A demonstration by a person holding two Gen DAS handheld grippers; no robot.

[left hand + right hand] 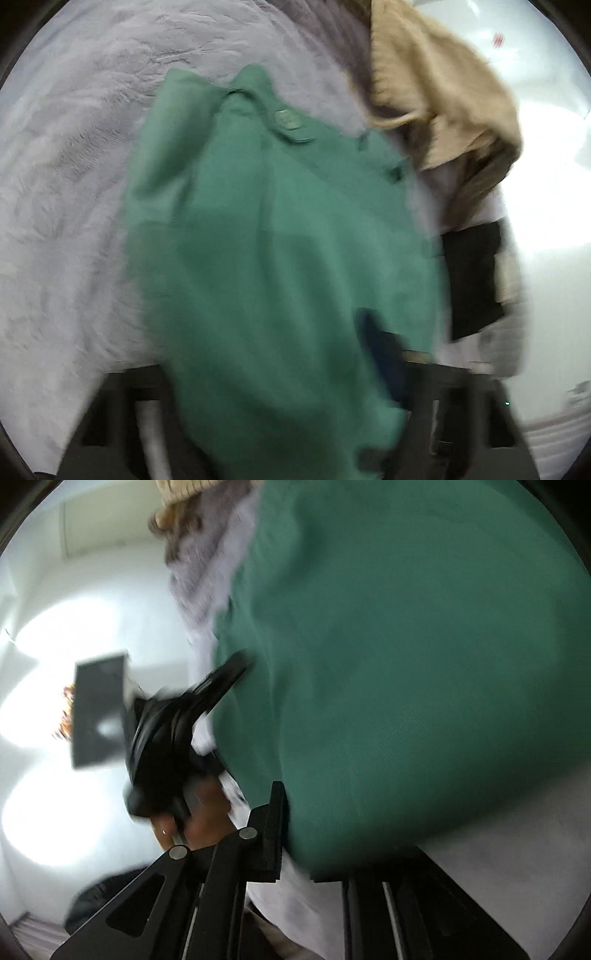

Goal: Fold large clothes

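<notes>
Hanging between the 2 claws, a green garment (273,236) fills the middle of the left wrist view, draped down over the left claw (288,424) so that its fingers are mostly buried under the cloth; whether that claw is pinched on the fabric or wide cannot be told. A button tab (290,127) shows near the top of the garment. Behind it lies a fluffy pale lilac blanket (74,184), and a tan garment (436,92) sits crumpled on the blanket's far right edge, just beside the green one. Both views are blurred. In the right wrist view the green garment (406,664) covers the upper right and spills over the right claw (295,853), whose left finger (275,834) stands beside the cloth's lower edge while the other finger is hidden under the cloth, so its grip cannot be told either. To the left, the other claw (221,683) reaches into the green cloth's edge, with a bare hand (199,816) holding its handle.
</notes>
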